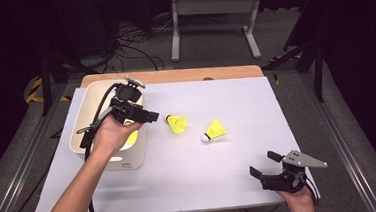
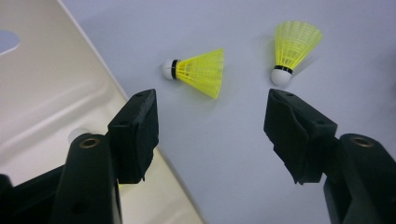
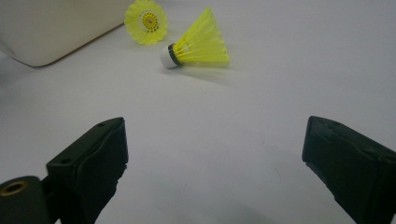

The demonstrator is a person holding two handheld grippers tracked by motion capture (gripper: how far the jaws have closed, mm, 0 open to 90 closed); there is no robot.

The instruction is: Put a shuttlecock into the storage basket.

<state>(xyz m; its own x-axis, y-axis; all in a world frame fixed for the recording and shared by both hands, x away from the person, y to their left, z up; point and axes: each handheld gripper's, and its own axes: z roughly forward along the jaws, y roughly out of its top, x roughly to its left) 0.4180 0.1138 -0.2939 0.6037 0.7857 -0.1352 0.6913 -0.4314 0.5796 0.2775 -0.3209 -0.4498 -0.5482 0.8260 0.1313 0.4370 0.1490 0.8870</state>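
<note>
High view, shuttlecocks: two yellow ones with white corks; near shuttlecock [image 1: 177,123] lies just ahead of left gripper [image 1: 152,117], far shuttlecock [image 1: 215,130] beyond it.
Left jaws: spread, nothing between.
Right gripper [image 1: 262,164]: jaws spread, empty, well apart from both.
Beside: cream bin [image 1: 91,100] under left hand.
Surface: white desk [image 1: 235,97], grey floor.

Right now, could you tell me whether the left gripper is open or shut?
Open: the left gripper shows both black jaws wide apart with bare table between them, holding nothing.
</note>
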